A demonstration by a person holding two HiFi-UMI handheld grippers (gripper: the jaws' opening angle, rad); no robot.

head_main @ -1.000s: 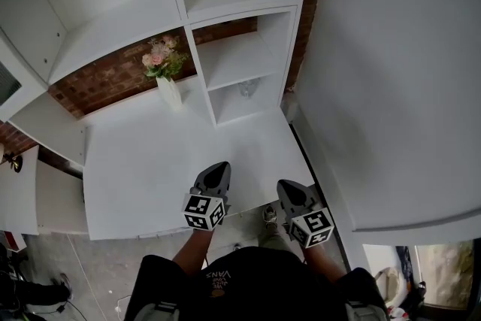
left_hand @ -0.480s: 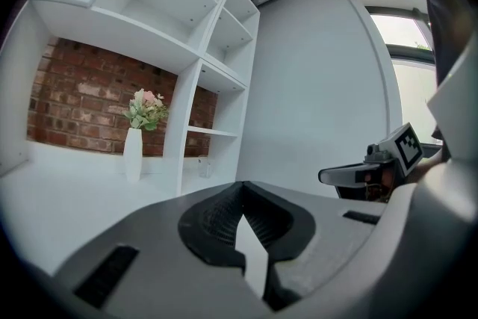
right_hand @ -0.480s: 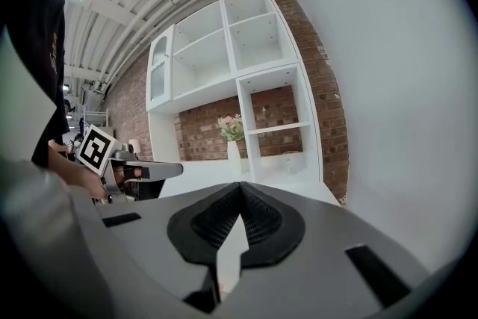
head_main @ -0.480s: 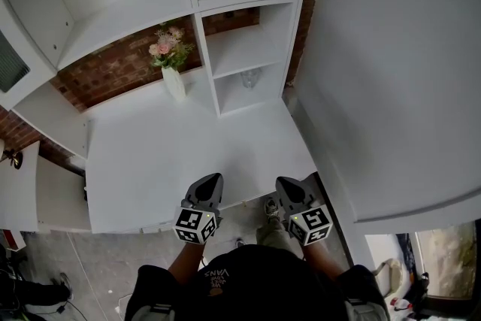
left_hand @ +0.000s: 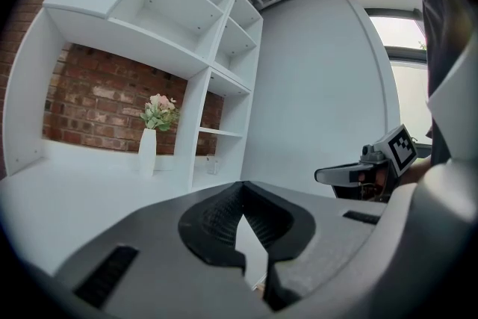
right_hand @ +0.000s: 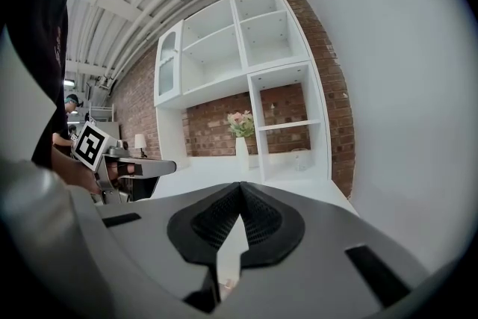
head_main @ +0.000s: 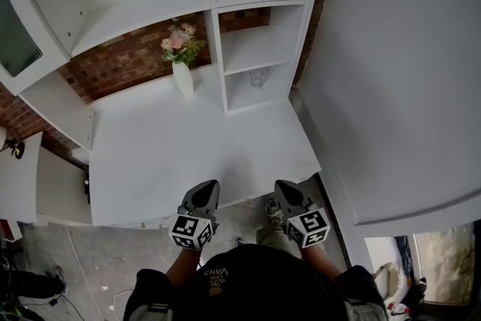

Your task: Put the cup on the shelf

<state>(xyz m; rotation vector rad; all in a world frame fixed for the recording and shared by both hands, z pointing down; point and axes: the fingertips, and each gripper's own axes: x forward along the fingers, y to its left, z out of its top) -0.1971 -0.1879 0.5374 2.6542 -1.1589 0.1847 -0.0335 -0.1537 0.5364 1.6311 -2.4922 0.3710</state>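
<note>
My left gripper [head_main: 206, 188] and my right gripper [head_main: 285, 187] hang side by side at the near edge of the plain white tabletop [head_main: 188, 154]. Each has its jaws pressed together with nothing between them. Further back, a slim white vase of pink flowers [head_main: 183, 75] stands against the red brick wall [head_main: 120, 64]. Just right of it, the clear glass cup [head_main: 258, 77] sits in the lowest compartment of the white shelf unit [head_main: 259, 49]. I think it is stemmed, though it shows small here.
</note>
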